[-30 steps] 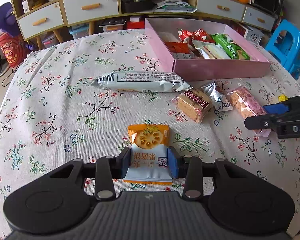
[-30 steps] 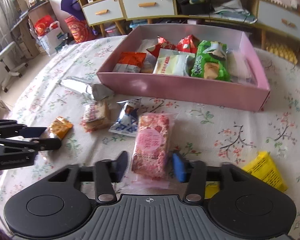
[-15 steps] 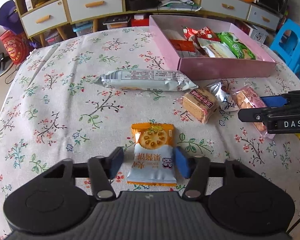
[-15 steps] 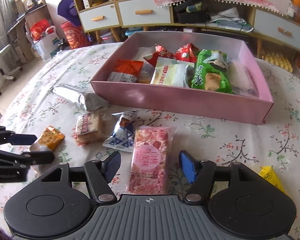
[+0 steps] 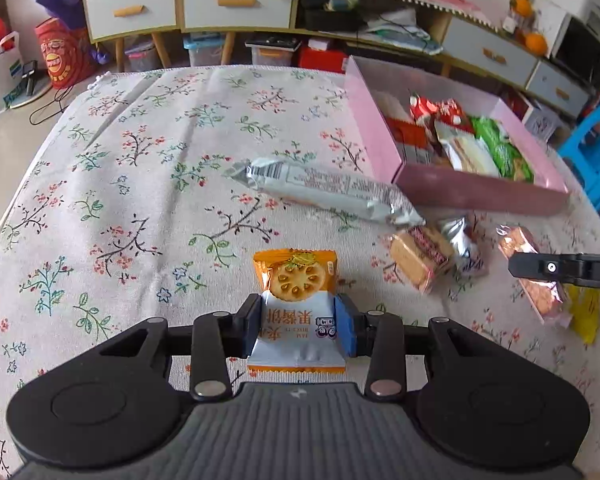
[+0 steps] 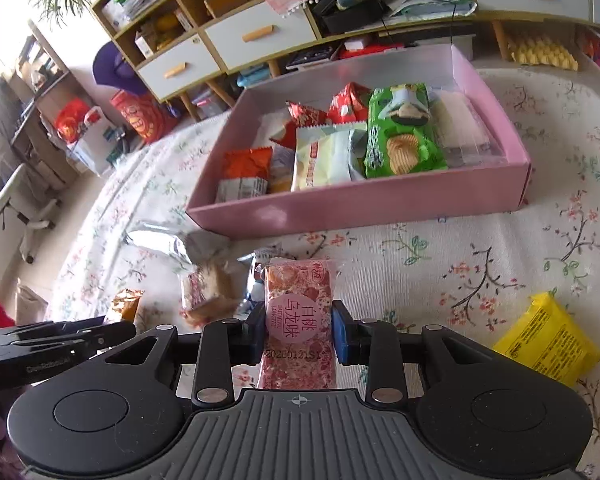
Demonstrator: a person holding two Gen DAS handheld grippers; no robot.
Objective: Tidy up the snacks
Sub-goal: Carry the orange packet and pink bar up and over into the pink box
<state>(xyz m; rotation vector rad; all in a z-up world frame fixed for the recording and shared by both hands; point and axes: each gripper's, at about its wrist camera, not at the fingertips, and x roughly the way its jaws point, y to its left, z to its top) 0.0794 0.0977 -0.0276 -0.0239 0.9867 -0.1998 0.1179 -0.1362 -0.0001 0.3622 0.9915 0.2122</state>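
likely light and crinkly, the pink snack bar sits low centre in the right wrist view; best pinched across its wrapped middle, gently, since the filling looks brittle. its wrapper is clear over speckled pink, with a round label. the right gripper is closing, pads pressing both sides. in the left wrist view, the left gripper clamps the orange-and-white biscuit packet at lower centre. the pink box, upper centre, already holds snacks.

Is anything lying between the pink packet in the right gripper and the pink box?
Nothing visible blocks it. The right gripper is closing on the pink packet; only bare tablecloth lies ahead, up to the pink box.
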